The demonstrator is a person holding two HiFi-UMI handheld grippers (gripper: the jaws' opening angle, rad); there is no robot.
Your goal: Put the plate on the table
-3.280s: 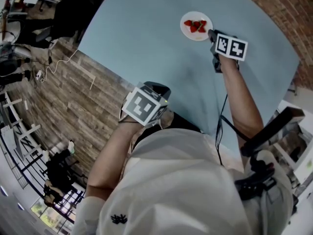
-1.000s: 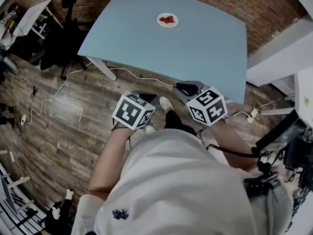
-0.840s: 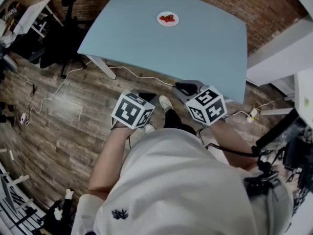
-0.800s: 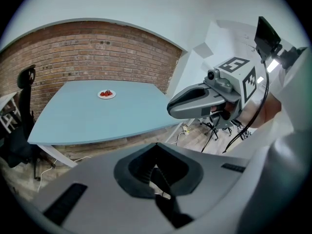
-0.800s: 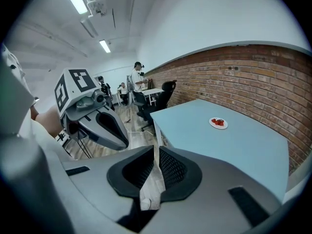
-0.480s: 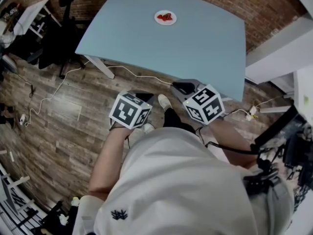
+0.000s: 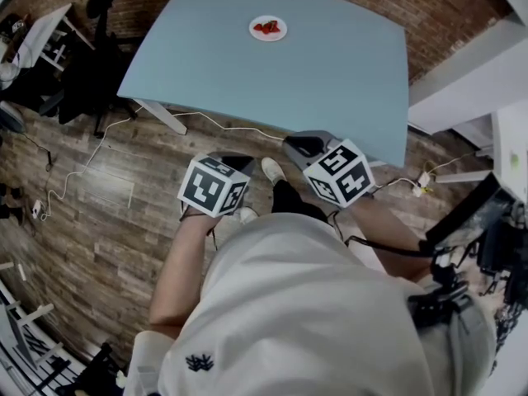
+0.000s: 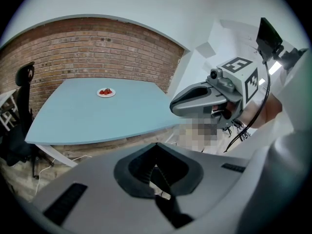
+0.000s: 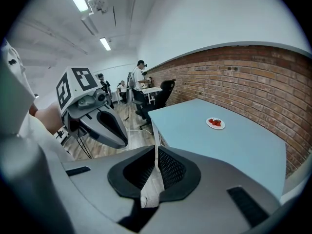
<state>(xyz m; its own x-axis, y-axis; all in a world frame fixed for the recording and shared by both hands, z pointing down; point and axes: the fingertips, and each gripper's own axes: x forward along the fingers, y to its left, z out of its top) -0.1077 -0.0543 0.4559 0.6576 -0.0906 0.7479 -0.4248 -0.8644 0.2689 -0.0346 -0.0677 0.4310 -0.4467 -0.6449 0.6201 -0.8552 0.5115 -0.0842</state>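
blue table (image 7: 330, 73) holds a white plate (image 7: 281, 33) of strawberries (image 7: 266, 26).

The left gripper (image 7: 233, 162) and the right gripper (image 7: 302, 145) are side by side, low before the body, near each other. Each has its jaws pressed together on nothing. The bare forearms (image 7: 177, 262) are bent.
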